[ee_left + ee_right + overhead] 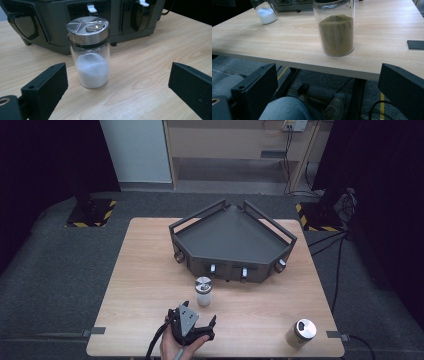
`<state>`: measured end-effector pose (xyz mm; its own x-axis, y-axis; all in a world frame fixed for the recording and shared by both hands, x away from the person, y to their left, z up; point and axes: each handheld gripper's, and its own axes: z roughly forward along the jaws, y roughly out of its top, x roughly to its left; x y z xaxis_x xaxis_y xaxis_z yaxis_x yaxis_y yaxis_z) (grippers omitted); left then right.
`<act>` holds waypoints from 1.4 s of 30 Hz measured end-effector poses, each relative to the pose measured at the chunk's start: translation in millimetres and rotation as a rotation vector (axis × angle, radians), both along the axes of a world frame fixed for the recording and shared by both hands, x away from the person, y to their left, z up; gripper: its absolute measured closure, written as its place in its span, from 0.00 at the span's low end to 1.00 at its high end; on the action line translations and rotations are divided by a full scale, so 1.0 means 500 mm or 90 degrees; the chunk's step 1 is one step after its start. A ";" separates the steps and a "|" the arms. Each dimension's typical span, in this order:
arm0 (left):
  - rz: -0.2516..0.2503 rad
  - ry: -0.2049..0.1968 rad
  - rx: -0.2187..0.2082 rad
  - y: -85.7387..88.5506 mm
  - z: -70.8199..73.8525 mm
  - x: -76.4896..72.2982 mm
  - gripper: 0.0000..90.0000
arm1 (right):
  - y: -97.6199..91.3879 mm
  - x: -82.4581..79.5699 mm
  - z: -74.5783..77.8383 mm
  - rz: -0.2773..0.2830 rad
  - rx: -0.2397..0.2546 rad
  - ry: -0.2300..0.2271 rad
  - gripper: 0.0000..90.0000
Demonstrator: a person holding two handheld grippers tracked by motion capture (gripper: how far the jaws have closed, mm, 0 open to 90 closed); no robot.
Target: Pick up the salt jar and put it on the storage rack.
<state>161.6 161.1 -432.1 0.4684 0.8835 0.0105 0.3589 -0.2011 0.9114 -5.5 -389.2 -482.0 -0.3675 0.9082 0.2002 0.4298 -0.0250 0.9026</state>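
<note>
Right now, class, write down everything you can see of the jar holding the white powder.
The white-powder jar is a small clear cylinder, seemingly glass, under a shiny metal shaker lid with a dark band beneath. White powder fills roughly its lower half. It stands upright on the wooden table, just in front of the dark tray rack, apart from it. The open left gripper faces it without touching.

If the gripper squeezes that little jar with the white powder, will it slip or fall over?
The jar looks like smooth clear glass, so it may be a bit slippery and could break if dropped. It stands upright on a flat base but is taller than wide, so a push near its metal lid might tip it. It is under half full, so probably light.
</note>
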 end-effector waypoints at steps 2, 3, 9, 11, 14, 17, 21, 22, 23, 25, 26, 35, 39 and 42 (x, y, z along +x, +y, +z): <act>0.005 0.000 0.004 -0.003 -0.004 0.006 0.02 | -0.001 0.000 0.000 0.000 0.001 0.001 0.04; 0.008 0.001 0.004 -0.005 -0.006 0.011 0.02 | -0.001 0.000 0.000 0.000 0.000 0.000 0.04; 0.012 0.011 0.003 -0.017 -0.015 0.033 0.02 | 0.000 0.001 0.000 0.004 -0.001 0.000 0.04; 0.013 0.014 0.002 -0.020 -0.016 0.039 0.02 | 0.000 0.002 -0.001 0.005 0.001 0.001 0.04; 0.016 0.021 -0.004 -0.025 -0.018 0.055 0.02 | -0.001 0.003 -0.001 0.005 0.000 0.001 0.04; 0.023 0.025 -0.007 -0.031 -0.019 0.072 0.02 | -0.002 0.003 -0.002 0.003 0.001 0.003 0.04; 0.035 0.021 -0.007 -0.038 -0.025 0.086 0.02 | -0.003 0.003 -0.002 0.003 0.001 0.002 0.04; 0.038 0.022 -0.007 -0.039 -0.026 0.089 0.02 | -0.003 0.003 -0.002 0.003 0.001 0.002 0.04; 0.040 0.023 -0.006 -0.039 -0.027 0.091 0.02 | -0.003 0.003 -0.002 0.003 0.001 0.002 0.04; 0.044 0.026 -0.005 -0.041 -0.028 0.097 0.02 | -0.003 0.004 -0.002 0.003 0.001 0.004 0.04; 0.045 0.027 -0.005 -0.041 -0.029 0.100 0.02 | -0.003 0.004 -0.002 0.003 0.002 0.004 0.04; 0.062 0.040 -0.004 -0.049 -0.036 0.121 0.02 | -0.003 0.005 -0.003 0.004 0.000 0.006 0.04; 0.065 0.042 0.002 -0.052 -0.039 0.126 0.02 | -0.003 0.005 -0.003 0.002 0.001 0.005 0.04; 0.070 0.039 0.002 -0.055 -0.041 0.128 0.03 | -0.003 0.006 -0.003 0.003 0.000 0.006 0.04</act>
<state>225.6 133.5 -452.8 0.3692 0.9293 -0.0128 0.4335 -0.1601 0.8868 -2.6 -390.6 -483.6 -0.3705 0.9061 0.2041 0.4383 -0.0232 0.8985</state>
